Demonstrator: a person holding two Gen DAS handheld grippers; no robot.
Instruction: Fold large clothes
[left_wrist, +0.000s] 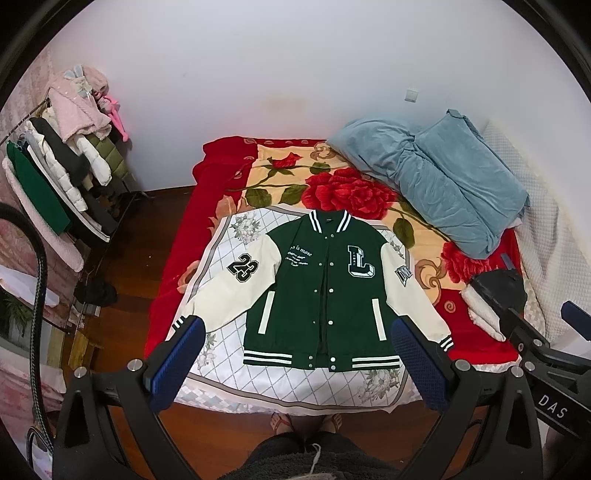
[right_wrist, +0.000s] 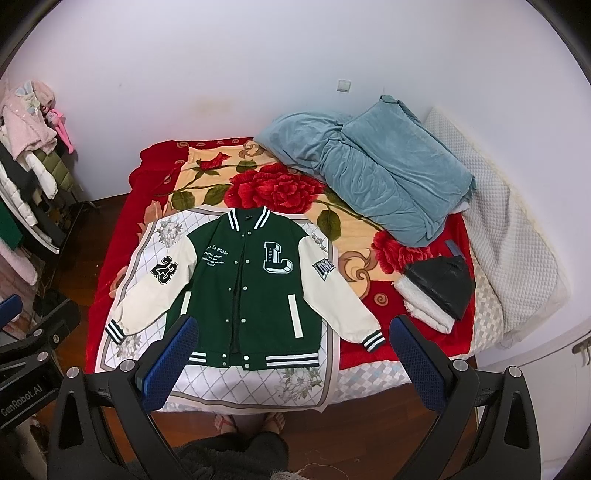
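A green varsity jacket (left_wrist: 321, 295) with cream sleeves, an "L" patch and a "23" patch lies flat, front up, sleeves spread, on a white patterned cloth (left_wrist: 295, 384) on the bed; it also shows in the right wrist view (right_wrist: 255, 291). My left gripper (left_wrist: 295, 354) is open and empty, held above the jacket's hem. My right gripper (right_wrist: 291, 354) is open and empty, above the jacket's lower right side. Neither touches the jacket.
A red rose blanket (left_wrist: 343, 192) covers the bed. A folded blue quilt (left_wrist: 443, 177) lies at the back right, a black and white bundle (right_wrist: 439, 291) at the right. A clothes rack (left_wrist: 62, 177) stands at the left. The person's feet (left_wrist: 306, 421) are at the bed's front edge.
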